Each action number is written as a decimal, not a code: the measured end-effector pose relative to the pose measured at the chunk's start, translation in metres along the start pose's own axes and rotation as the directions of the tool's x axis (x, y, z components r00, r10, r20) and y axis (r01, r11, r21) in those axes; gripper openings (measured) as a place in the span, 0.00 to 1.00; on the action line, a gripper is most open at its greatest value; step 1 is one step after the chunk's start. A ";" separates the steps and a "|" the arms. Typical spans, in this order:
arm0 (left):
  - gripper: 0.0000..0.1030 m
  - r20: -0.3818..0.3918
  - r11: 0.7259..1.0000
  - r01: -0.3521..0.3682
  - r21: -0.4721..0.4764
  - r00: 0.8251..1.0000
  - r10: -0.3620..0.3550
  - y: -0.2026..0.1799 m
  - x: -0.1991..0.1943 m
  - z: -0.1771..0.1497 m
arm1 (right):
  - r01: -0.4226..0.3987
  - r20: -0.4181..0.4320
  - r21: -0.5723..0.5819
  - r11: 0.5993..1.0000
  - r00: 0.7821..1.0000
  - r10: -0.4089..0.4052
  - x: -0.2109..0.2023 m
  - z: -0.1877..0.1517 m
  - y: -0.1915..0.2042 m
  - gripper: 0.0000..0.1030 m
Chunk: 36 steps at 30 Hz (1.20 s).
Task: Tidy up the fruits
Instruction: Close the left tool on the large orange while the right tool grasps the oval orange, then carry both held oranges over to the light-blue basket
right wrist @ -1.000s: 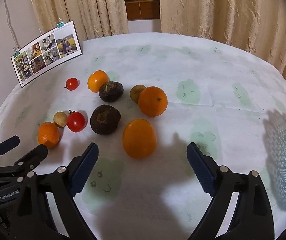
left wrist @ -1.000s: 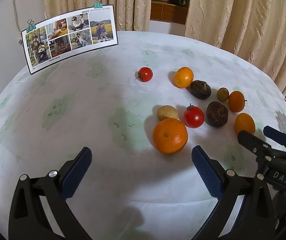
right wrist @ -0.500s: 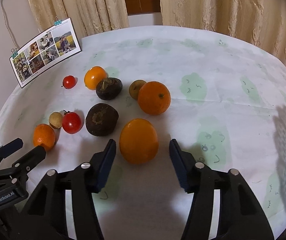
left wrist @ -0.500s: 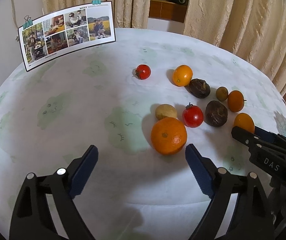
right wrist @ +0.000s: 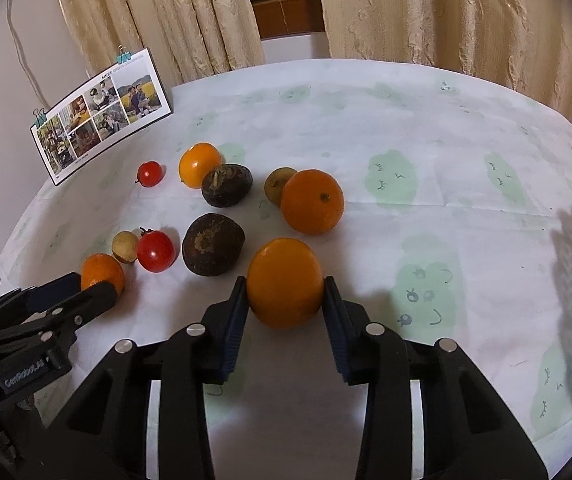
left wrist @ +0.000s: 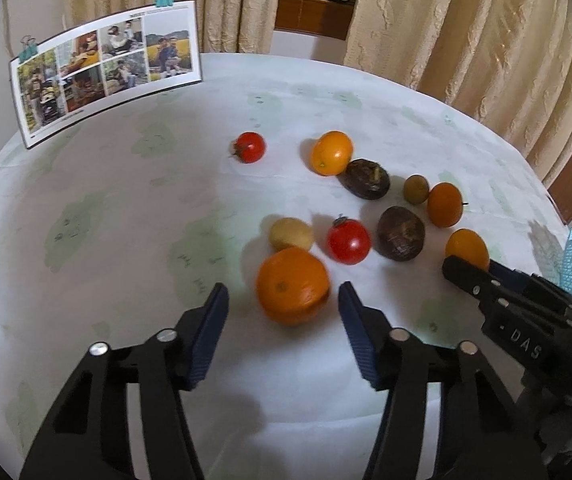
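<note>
Fruit lies scattered over the round table [right wrist: 466, 152] with its pale cloud-print cloth, and both claws are lowered toward it. The right gripper [right wrist: 285, 312] has just been closing, and its blue pads now press against both sides of a yellow-orange citrus [right wrist: 284, 282], which sits on the cloth between them. Just beyond that claw's tips rests a round orange [right wrist: 312, 201]; to their left a dark brown fruit [right wrist: 213, 244] and a red tomato [right wrist: 156, 251].

The left gripper [left wrist: 283, 316] has also just been closing, yet its pads stand clear of the big orange [left wrist: 292, 286] that lies between and slightly ahead of them, a gap showing on each side. Right behind that orange sit a small tan fruit [left wrist: 290, 234] and the same red tomato. Farther off, ahead of the claw, a second tomato [left wrist: 249, 147] lies alone. At the table's far left edge stands a photo card [left wrist: 105, 68] held by clips.
</note>
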<state>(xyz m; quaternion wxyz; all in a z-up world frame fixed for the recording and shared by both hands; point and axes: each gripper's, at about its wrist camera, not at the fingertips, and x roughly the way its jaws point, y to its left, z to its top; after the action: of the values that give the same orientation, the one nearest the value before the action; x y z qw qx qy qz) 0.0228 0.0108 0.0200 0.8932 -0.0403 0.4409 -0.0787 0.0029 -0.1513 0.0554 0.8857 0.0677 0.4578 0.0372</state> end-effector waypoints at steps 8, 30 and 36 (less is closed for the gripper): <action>0.38 -0.011 1.000 0.012 0.001 1.000 -0.012 -0.002 0.012 0.003 | -0.016 0.007 0.005 1.000 1.000 0.015 -0.002 -0.001 -0.001 0.37; 0.38 0.004 1.000 0.021 -0.006 1.000 -0.021 -0.002 0.010 0.002 | -0.014 0.009 0.001 1.000 1.000 0.014 -0.002 -0.001 -0.001 0.37; 0.38 0.010 1.000 0.020 -0.004 1.000 -0.020 -0.002 0.009 0.002 | -0.016 0.010 0.002 1.000 1.000 0.016 -0.002 -0.001 -0.001 0.37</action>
<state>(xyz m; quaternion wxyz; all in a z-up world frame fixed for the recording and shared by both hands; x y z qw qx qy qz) 0.0299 0.0071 0.0149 0.8945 -0.0467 0.4362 -0.0866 0.0004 -0.1527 0.0563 0.8876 0.0723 0.4527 0.0434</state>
